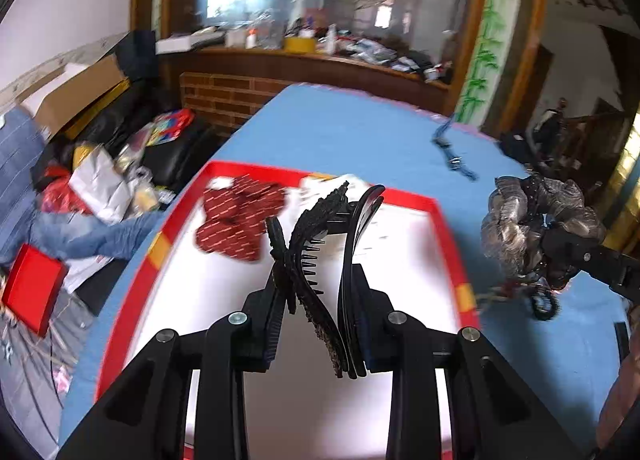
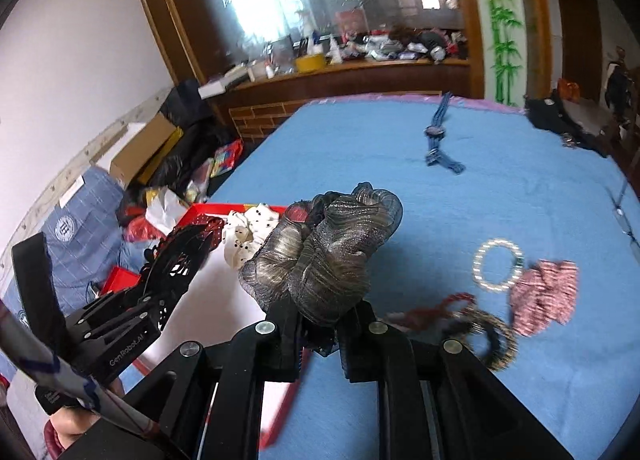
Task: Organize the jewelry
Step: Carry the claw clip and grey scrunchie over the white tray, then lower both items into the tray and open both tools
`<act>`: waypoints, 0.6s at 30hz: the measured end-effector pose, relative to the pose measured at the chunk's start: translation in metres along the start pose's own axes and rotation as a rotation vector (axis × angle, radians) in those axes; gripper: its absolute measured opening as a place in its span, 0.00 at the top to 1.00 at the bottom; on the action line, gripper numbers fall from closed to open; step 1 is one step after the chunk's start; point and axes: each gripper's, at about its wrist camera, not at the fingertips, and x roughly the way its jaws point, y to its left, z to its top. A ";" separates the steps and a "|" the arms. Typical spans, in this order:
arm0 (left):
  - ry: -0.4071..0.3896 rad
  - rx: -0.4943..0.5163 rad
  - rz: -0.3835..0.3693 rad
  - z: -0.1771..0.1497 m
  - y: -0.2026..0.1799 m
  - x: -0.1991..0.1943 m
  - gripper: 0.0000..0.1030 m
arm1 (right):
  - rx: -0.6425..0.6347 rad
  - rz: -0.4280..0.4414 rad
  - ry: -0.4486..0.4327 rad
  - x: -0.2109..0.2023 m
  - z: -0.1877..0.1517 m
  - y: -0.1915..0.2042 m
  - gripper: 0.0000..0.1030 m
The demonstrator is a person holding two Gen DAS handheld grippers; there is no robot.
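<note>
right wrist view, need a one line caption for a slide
Right gripper carries a grey metallic scrunchie over the blue cloth toward the red-rimmed tray.

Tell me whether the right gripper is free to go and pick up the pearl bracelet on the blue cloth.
Probably not yet. The path over the blue cloth to the pearl bracelet looks clear, but the right gripper is already shut on a grey scrunchie; it would likely have to drop that first.
</note>
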 end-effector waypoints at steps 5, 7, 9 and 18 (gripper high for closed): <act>0.058 -0.044 0.030 0.000 0.018 0.018 0.71 | -0.024 -0.033 0.068 0.038 0.008 0.013 0.84; 0.079 -0.052 0.048 0.004 0.019 0.027 0.71 | -0.034 -0.038 0.080 0.046 0.012 0.015 0.84; 0.095 -0.061 0.065 0.007 0.021 0.035 0.71 | -0.048 -0.047 0.091 0.054 0.016 0.018 0.84; 0.122 -0.078 0.096 0.011 0.021 0.055 0.71 | -0.078 -0.064 0.135 0.086 0.019 0.030 0.83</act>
